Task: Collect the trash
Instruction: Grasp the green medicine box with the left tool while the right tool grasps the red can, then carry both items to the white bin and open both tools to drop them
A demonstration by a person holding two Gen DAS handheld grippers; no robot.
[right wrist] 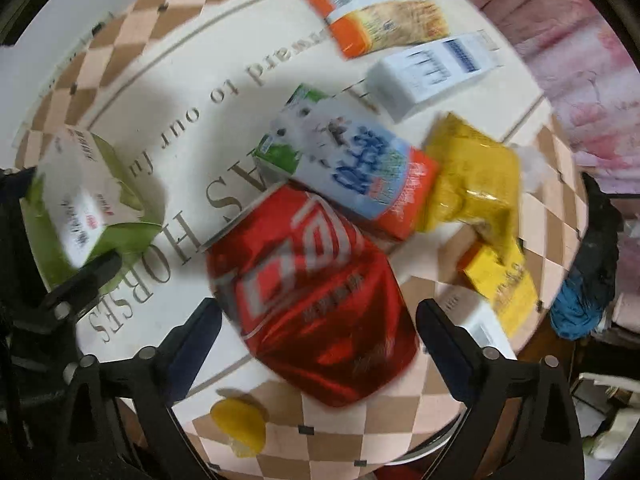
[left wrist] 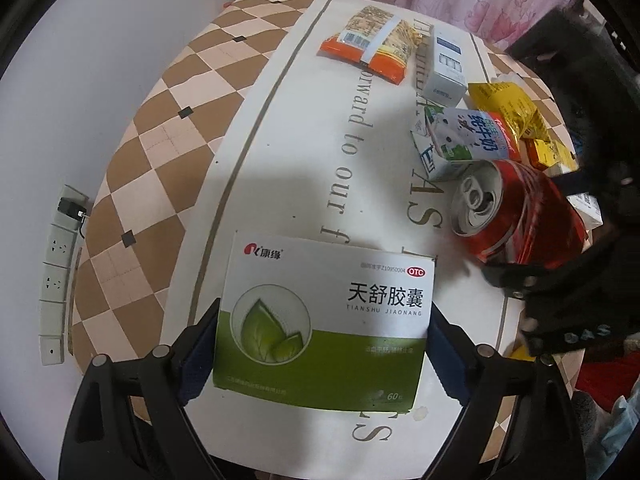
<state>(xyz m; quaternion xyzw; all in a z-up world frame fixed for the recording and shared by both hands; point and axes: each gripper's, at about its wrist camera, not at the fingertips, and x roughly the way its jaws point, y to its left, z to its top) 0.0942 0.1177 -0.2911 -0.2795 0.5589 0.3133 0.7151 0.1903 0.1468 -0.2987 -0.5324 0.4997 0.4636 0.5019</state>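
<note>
Round table (left wrist: 280,128) with checked cloth, litter in a loose pile. Left gripper (left wrist: 322,354) pinches the green-white box (left wrist: 324,320); right gripper (right wrist: 320,344) hangs spread astride the red can (right wrist: 308,296), pads apart from it. Judged step: picking up; next, close on the can squarely, as it looks dented.

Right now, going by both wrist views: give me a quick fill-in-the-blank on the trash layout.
1. The green-and-white medicine box sits between the fingers of the ____ gripper.
2. The red can lies on its ____.
3. The milk carton lies right beside the ____ can.

Missing words: left; side; red
</note>
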